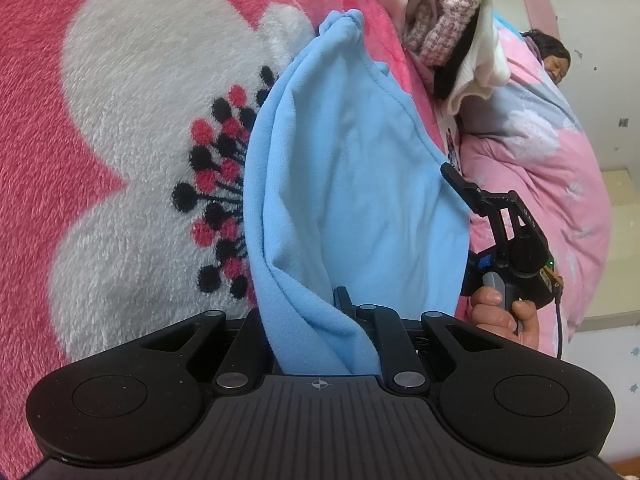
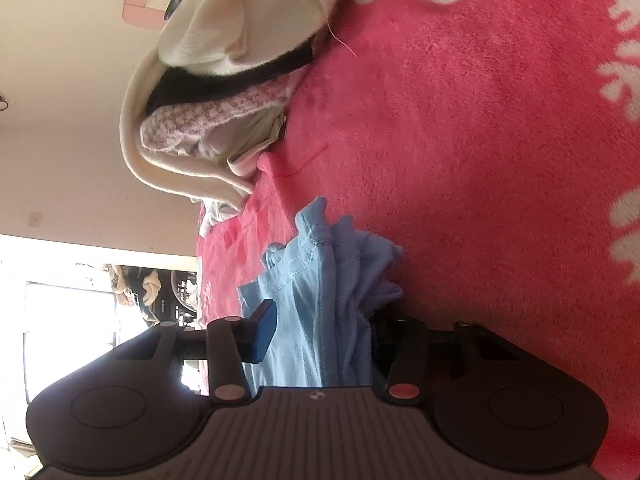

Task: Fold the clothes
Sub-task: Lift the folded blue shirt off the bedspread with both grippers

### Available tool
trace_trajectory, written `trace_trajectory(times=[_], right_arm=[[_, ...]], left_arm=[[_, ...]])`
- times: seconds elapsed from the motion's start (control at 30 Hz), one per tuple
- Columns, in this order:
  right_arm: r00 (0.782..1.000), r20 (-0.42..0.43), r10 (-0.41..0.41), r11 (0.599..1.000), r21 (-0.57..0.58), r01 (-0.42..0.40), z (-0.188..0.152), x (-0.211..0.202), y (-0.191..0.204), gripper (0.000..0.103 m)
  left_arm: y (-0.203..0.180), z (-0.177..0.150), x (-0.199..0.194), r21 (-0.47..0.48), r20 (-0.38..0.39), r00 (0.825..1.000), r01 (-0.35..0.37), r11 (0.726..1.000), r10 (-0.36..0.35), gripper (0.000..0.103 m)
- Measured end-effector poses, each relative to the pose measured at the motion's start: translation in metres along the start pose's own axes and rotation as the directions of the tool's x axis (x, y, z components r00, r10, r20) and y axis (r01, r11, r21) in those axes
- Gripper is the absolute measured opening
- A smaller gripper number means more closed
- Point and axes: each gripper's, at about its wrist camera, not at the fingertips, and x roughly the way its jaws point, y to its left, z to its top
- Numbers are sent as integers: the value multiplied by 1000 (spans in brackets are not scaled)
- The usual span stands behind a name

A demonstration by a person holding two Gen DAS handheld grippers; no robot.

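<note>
A light blue garment hangs bunched over the pink flowered blanket. My left gripper is shut on a gathered fold of it, and the cloth hides most of both fingers. In the left wrist view a hand holds my right gripper at the garment's right edge, with one black finger lying against the cloth. In the right wrist view the blue garment fills the gap of my right gripper. Its blue-padded finger stands beside the cloth, not pinching it. The other finger is hidden behind the folds.
A pile of unfolded clothes, cream, black and pink-checked, lies on the blanket beyond the garment, also seen as the pile. A person lies under a pink quilt at the right. Open pink blanket stretches to the right of the right gripper.
</note>
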Motion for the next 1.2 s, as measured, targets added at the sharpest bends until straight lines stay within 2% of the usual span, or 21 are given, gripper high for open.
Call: trace_trajectory(times=[0.23,0.33,0.4,0.47,0.57,0.67,0.8,1.0,1.2], right_arm=[[1000,5,-22,999,-24,22,0,2,5,47],[998,15,-62,993,-99,63,-2,6,16,46],[995,24,-96,982,-162,99,-4,9,24,41],[990,40,-136,967,-212,142,-7,12,30,24],[984,66,-165,949,-261,176,-11,10,35,18],[974,108,-197,908,-354,223,-19,8,51,17],[959,159,-235,842,-461,282,-30,8,72,16],[938,209,-276,744,-571,346,-42,8,93,16],[923,238,-302,697,-606,384,-46,11,96,16]], left_arm=[[-3,4,3,-1,4,1000,0,1000,0,12],[-4,3,3,4,7,1000,-1,1000,1,12],[-4,3,2,7,10,1000,-2,1000,2,12],[-5,2,2,14,17,1000,-4,1000,4,12],[-6,1,2,30,27,1000,-3,1000,2,11],[-8,-2,1,50,47,999,-7,999,5,8],[-20,-7,-4,99,96,995,-49,994,39,6],[-27,-8,-11,98,122,992,-52,994,40,6],[-46,-12,-10,154,139,977,-184,971,164,6]])
